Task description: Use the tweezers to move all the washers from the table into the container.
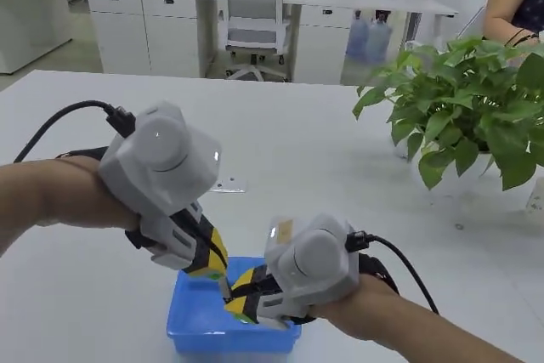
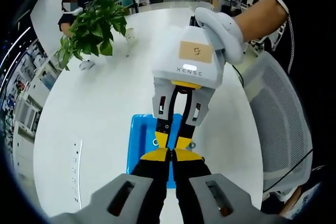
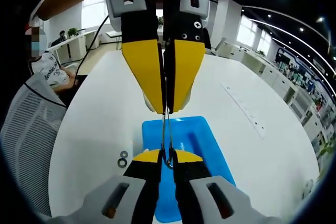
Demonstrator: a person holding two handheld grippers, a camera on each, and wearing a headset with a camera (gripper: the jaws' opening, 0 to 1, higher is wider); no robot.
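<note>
Blue container, head view: the blue container (image 1: 191, 329) sits on the white table (image 1: 323, 167) at its near edge, under both grippers. They hide most of its inside, so the washers in it cannot be counted.
Grippers, head view: the left gripper (image 1: 212, 268) and the right gripper (image 1: 240, 297) meet tip to tip just above the container.
Left gripper view, jaws: the left gripper's own yellow tips are pressed together over the container. The right gripper faces them from the top of the view, its jaws also nearly together.
Right gripper view, tweezers: thin metal tweezers (image 3: 166, 129) run from the left gripper's clenched yellow jaws down to the right gripper's own tips, which are closed around the lower end. Both grippers appear to be grasping the tweezers.
Tweezer tip: a small ring shape sits at the right gripper's tips, over the container. It may be a washer, but I cannot tell.
Washers on the table: 2 washers (image 3: 123, 159) lie touching each other on the table, just beside the container's wall.
Progress: the task looks unfinished, as at least 2 washers remain outside the container. One may be over the container now, ready to drop. How many are already inside cannot be told.
</note>
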